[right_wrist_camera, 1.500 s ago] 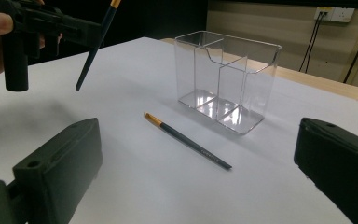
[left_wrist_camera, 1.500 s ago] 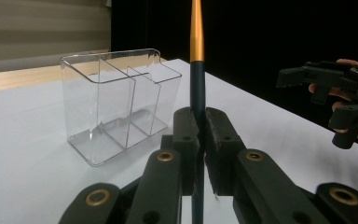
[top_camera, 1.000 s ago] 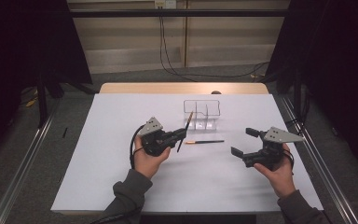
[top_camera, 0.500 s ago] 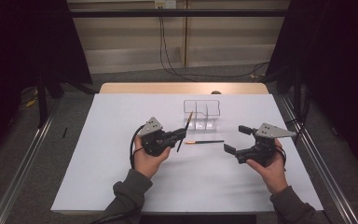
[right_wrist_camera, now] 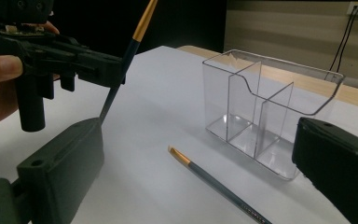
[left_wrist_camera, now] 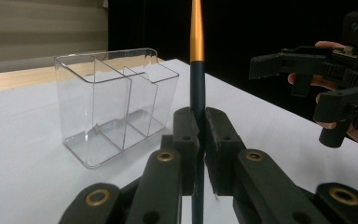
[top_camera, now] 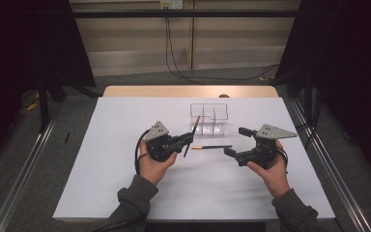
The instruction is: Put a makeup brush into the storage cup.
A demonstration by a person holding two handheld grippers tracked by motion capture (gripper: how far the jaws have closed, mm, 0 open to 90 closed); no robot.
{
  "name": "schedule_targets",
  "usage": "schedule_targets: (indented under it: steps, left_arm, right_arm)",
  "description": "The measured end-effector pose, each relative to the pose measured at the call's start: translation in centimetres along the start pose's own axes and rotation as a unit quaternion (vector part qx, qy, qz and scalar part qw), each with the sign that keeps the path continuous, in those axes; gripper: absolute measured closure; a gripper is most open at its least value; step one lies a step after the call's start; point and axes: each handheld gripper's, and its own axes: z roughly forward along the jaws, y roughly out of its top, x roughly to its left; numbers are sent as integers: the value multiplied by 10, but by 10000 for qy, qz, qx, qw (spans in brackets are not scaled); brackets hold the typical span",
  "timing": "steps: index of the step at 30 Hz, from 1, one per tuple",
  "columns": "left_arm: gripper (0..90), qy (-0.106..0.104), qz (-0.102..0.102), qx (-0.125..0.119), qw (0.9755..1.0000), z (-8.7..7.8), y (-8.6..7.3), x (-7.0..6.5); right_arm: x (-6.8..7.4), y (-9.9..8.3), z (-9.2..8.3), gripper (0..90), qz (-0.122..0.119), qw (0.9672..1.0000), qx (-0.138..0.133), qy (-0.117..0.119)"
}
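My left gripper [top_camera: 186, 141] is shut on a dark pencil with a gold end [top_camera: 192, 133], which stands tilted with its gold end up beside the clear organizer [top_camera: 210, 118]. In the left gripper view the jaws [left_wrist_camera: 198, 126] pinch the pencil's shaft [left_wrist_camera: 196, 70], and the organizer [left_wrist_camera: 112, 102] stands to their left. A second pencil of the same kind [top_camera: 212, 146] lies flat on the white sheet between the two grippers. My right gripper [top_camera: 236, 141] is open just right of it, its jaws wide apart on either side of the lying pencil [right_wrist_camera: 214, 179].
The organizer [right_wrist_camera: 265, 107] has three compartments with nothing in them. White paper [top_camera: 125, 183] covers the table, with a wooden strip [top_camera: 188, 91] at the far edge. Metal rails [top_camera: 24, 169] run along both sides, and cables hang at the back.
My right gripper has moved left across the sheet, toward the lying pencil. The left gripper and its pencil have stayed still.
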Motion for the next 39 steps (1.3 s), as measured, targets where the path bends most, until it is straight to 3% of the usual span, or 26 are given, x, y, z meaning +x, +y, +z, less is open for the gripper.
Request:
schedule_targets:
  steps: [8,9,10,15,22,39]
  left_arm:
    - [838,-70,99,44,9999,1,0,0]
    - [838,-3,92,56,9999,1,0,-1]
    - [838,-84,84,33,9999,2,0,0]
    - [838,-15,37,18,10000,2,-1,-3]
    - [838,-75,72,36,9999,3,0,-4]
    - [838,-107,85,17,9999,5,-1,-6]
  right_arm:
    - [3,3,9,22,41,10000,33,63]
    - [4,4,11,25,56,9999,33,79]
    - [4,4,11,26,53,9999,22,96]
    - [6,6,17,33,161,9998,-10,128]
    - [11,7,25,60,145,9996,-34,237]
    - [17,16,40,285,422,9983,-130,374]
